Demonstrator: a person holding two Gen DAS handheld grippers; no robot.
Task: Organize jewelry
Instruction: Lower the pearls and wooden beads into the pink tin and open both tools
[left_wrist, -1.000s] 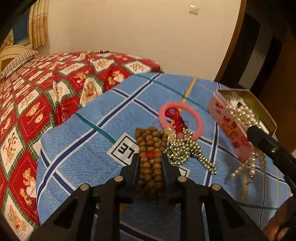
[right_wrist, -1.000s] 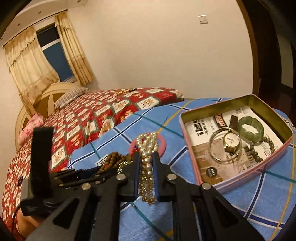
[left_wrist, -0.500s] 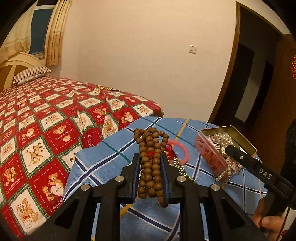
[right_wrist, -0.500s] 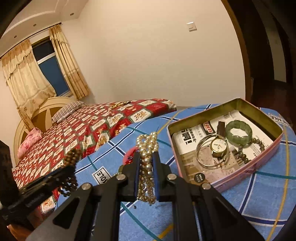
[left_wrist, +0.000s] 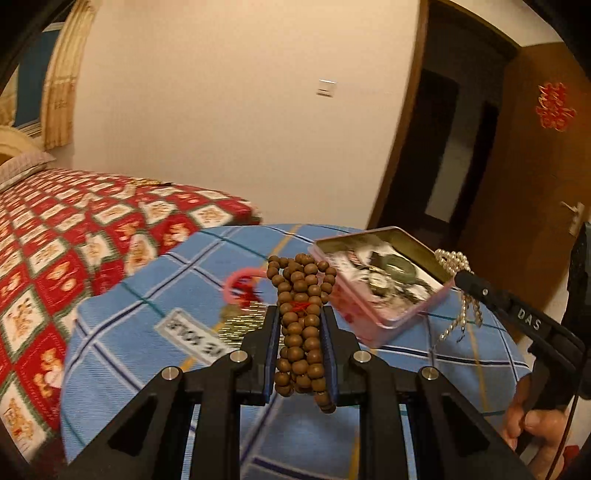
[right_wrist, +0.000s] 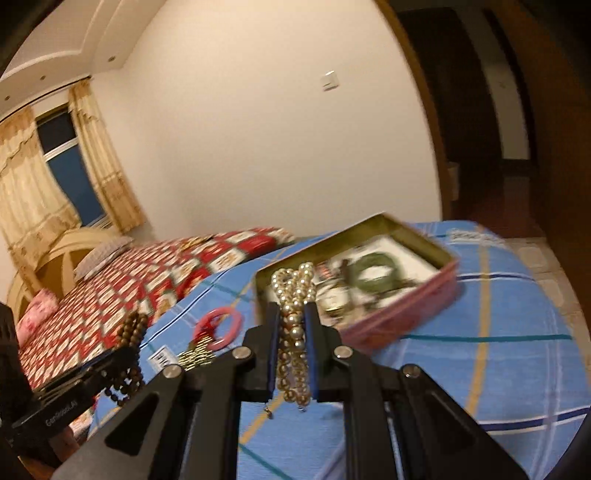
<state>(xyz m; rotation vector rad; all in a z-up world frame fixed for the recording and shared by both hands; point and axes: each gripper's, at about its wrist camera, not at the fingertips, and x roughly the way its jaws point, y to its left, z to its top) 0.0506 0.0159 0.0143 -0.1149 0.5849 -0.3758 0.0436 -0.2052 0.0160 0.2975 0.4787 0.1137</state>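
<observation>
My left gripper (left_wrist: 300, 315) is shut on a brown wooden bead bracelet (left_wrist: 300, 295), held up above the blue plaid cloth (left_wrist: 147, 332). My right gripper (right_wrist: 292, 314) is shut on a pearl bead strand (right_wrist: 293, 291), also lifted. An open pink tin box (left_wrist: 384, 306) lies ahead and to the right in the left wrist view, holding a green bangle (left_wrist: 400, 266) and a watch. The box (right_wrist: 399, 314) sits just past the pearls in the right wrist view. A pink ring with a red tassel (right_wrist: 221, 326) and a gold bead chain (right_wrist: 195, 356) lie on the cloth.
A bed with a red patterned quilt (left_wrist: 74, 240) lies left of the cloth. A dark doorway (left_wrist: 443, 147) and a wooden door stand behind on the right. A hand (left_wrist: 532, 424) holds the right gripper's handle at lower right.
Both grippers rose off the cloth with their beads and swung right toward the tin box. The pink ring and gold chain stayed on the cloth.
</observation>
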